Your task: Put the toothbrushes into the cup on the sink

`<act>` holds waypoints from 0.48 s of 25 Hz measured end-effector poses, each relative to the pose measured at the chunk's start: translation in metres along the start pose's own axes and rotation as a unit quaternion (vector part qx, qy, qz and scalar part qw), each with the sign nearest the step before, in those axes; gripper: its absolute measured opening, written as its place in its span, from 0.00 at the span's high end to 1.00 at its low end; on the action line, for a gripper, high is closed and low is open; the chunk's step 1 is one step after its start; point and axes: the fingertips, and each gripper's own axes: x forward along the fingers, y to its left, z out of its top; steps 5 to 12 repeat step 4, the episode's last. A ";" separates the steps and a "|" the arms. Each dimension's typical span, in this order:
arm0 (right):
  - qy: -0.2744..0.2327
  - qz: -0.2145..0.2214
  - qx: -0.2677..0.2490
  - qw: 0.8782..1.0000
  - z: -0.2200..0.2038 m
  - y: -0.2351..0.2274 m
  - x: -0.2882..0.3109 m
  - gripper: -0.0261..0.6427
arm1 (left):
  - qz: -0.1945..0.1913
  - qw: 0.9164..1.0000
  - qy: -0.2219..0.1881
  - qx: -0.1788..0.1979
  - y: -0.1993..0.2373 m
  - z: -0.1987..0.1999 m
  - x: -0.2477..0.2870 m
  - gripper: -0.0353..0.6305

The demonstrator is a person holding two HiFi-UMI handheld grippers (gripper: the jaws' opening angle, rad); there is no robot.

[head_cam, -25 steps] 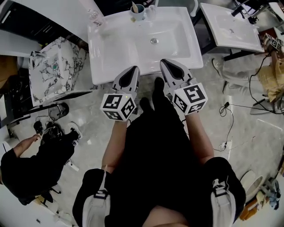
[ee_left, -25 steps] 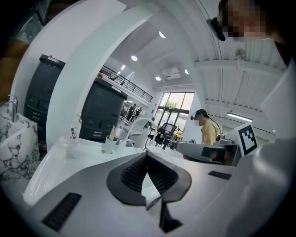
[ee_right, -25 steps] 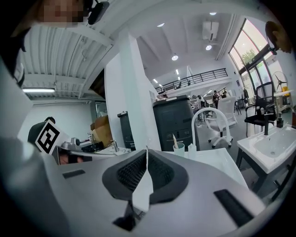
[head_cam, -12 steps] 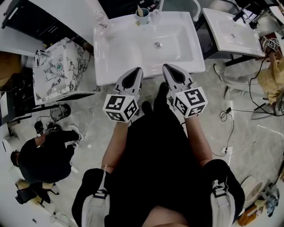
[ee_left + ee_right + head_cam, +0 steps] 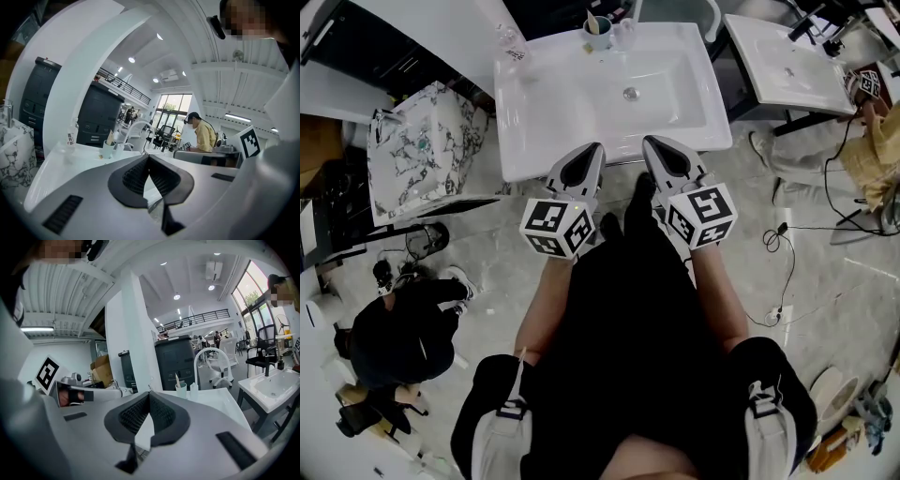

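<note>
A white sink [image 5: 546, 105] stands on a marble floor. The cup [image 5: 598, 34], with one toothbrush [image 5: 592, 21] upright in it, sits on the back rim. The left gripper [image 5: 586, 151] and right gripper [image 5: 655, 146] hover at the front edge, jaws closed and empty. The left gripper is more in line with the cup.

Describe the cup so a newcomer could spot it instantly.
Take the middle, largest white sink. Midway along its far rim stands the cup. Unlike the small white container beside it, it is open-topped with a stick poking out.
</note>
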 end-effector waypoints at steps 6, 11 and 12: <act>0.002 -0.001 -0.003 1.000 0.002 -0.001 -0.002 0.92 | -0.005 1.000 0.000 0.003 -0.005 0.003 0.002 0.93; 0.002 -0.001 -0.003 1.000 0.002 -0.001 -0.002 0.92 | -0.005 1.000 0.000 0.003 -0.005 0.003 0.002 0.93; 0.002 -0.001 -0.003 1.000 0.002 -0.001 -0.002 0.92 | -0.005 1.000 0.000 0.003 -0.005 0.003 0.002 0.93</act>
